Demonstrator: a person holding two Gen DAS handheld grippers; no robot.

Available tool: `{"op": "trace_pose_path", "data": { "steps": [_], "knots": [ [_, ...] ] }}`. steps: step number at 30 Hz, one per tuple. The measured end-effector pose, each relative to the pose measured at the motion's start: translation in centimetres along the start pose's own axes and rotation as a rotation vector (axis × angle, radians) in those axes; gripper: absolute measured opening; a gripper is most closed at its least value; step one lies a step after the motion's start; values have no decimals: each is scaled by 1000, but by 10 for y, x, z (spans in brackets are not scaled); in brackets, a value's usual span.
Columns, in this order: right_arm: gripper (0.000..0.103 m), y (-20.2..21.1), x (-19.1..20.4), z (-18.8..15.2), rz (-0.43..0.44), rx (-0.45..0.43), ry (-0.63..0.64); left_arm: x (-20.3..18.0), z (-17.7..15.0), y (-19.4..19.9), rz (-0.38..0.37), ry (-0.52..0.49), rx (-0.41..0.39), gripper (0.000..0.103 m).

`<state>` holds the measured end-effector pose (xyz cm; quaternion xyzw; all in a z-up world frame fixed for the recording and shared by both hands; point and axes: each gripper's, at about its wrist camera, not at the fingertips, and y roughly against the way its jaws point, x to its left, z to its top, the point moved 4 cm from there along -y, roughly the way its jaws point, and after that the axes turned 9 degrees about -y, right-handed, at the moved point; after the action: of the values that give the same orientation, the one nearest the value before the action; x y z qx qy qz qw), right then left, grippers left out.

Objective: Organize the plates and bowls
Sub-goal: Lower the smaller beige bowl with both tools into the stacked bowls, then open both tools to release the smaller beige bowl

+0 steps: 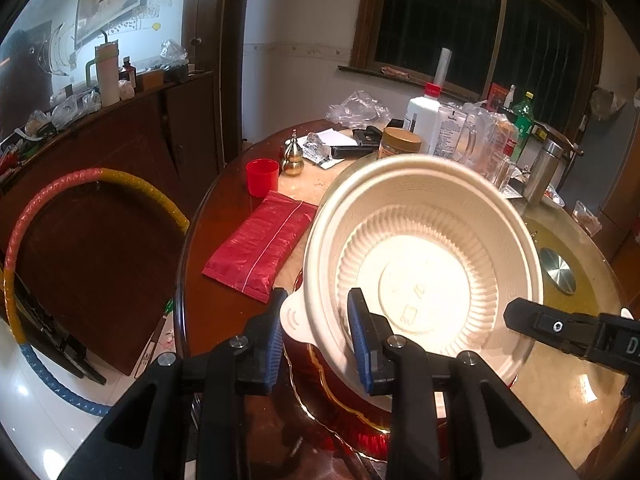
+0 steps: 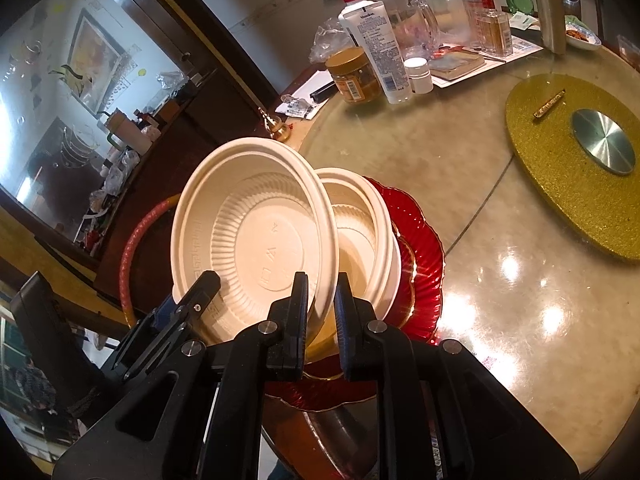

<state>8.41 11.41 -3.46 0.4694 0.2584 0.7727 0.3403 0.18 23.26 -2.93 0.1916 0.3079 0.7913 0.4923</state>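
Note:
A cream disposable bowl [image 1: 424, 264] [image 2: 256, 240] hangs tilted on its side, its inside facing both cameras. My left gripper [image 1: 316, 300] is shut on the rim beside a small tab, one blue pad outside and one inside the bowl. On the opposite rim my right gripper [image 2: 321, 280] is also shut, the thin edge pinched between its pads; it shows as a black finger [image 1: 516, 314] in the left wrist view. Behind the tilted bowl, nested cream bowls [image 2: 360, 216] rest on stacked red plates [image 2: 424, 248] with gold edges, near the table's edge.
A red packet [image 1: 260, 248] and a red cup [image 1: 262, 178] lie left of the bowl. Jars, bottles and a glass mug [image 2: 404, 28] crowd the far side. A gold turntable disc [image 2: 560, 184] sits at right. A coloured hoop [image 1: 16, 240] leans beside the table.

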Motion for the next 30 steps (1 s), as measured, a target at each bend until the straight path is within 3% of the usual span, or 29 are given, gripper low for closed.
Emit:
{"op": "trace_pose_path", "data": {
  "steps": [1,3,5,13,15,17,18,22,25,30],
  "knots": [
    [14,0,0,0,4,0,-2,0,0,0,-2,2,3,33],
    [14,1,1,1,14,-1,-2,1,0,0,1,12,-1,57],
    [16,4,2,1,21,-9,0,2,2,3,10,23,-21,65],
    [18,8,0,3,41,-20,-13,3,5,6,24,25,-42,66],
    [25,10,-2,3,46,-23,-21,4,5,7,24,30,-46,73],
    [54,12,-3,3,67,-29,-31,5,5,9,28,38,-55,79],
    [59,14,-3,4,73,-35,-35,5,5,10,31,41,-60,80],
    [60,22,-2,4,96,-58,-42,4,5,10,31,38,-56,80],
    [72,24,-3,3,110,-63,-52,3,5,10,30,38,-49,81],
    [73,24,-6,-1,128,-53,-57,3,4,13,33,39,-54,82]
  ]
}}
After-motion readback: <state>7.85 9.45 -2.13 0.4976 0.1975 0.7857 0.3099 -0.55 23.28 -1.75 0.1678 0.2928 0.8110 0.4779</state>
